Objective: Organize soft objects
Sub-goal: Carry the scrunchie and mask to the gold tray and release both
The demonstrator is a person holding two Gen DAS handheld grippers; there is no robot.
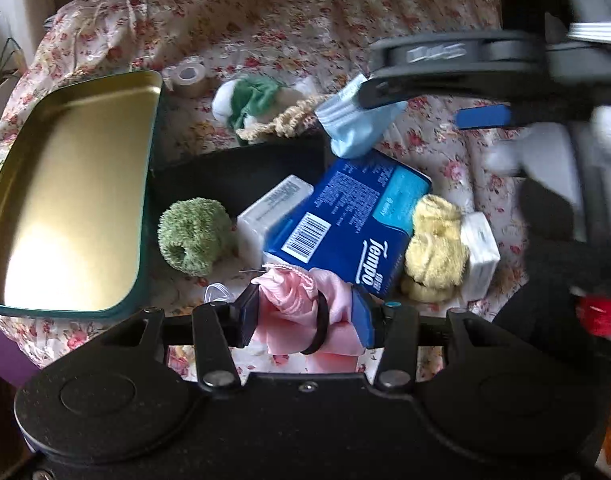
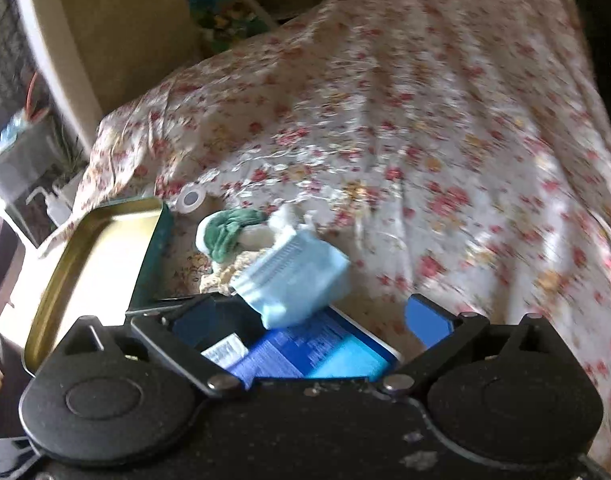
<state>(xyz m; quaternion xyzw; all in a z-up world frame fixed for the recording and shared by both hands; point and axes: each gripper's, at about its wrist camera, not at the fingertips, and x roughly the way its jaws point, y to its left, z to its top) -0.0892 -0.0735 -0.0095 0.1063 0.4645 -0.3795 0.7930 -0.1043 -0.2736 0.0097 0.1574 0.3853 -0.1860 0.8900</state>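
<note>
My left gripper [image 1: 305,316] is shut on a pink fabric bundle [image 1: 293,292] with a black hair tie around it, held above the floral cloth. My right gripper [image 2: 311,318] stands open. A folded light blue face mask [image 2: 293,276] lies between its fingers, close to the left one and well apart from the blue pad on the right. In the left wrist view the same mask [image 1: 353,124] hangs at the tip of one black finger of the right gripper [image 1: 433,104]. A green scrunchie [image 1: 195,236] and a yellow scrunchie [image 1: 435,248] lie beside a blue tissue pack [image 1: 345,232].
An open gold-lined tin [image 1: 73,184] sits at the left, a black box [image 1: 241,176] beside it. Small white tissue packs [image 1: 271,216], a green and white cloth [image 1: 249,100], a beige crochet piece [image 1: 281,122] and a tape roll [image 1: 189,76] lie on the floral cloth [image 2: 425,140].
</note>
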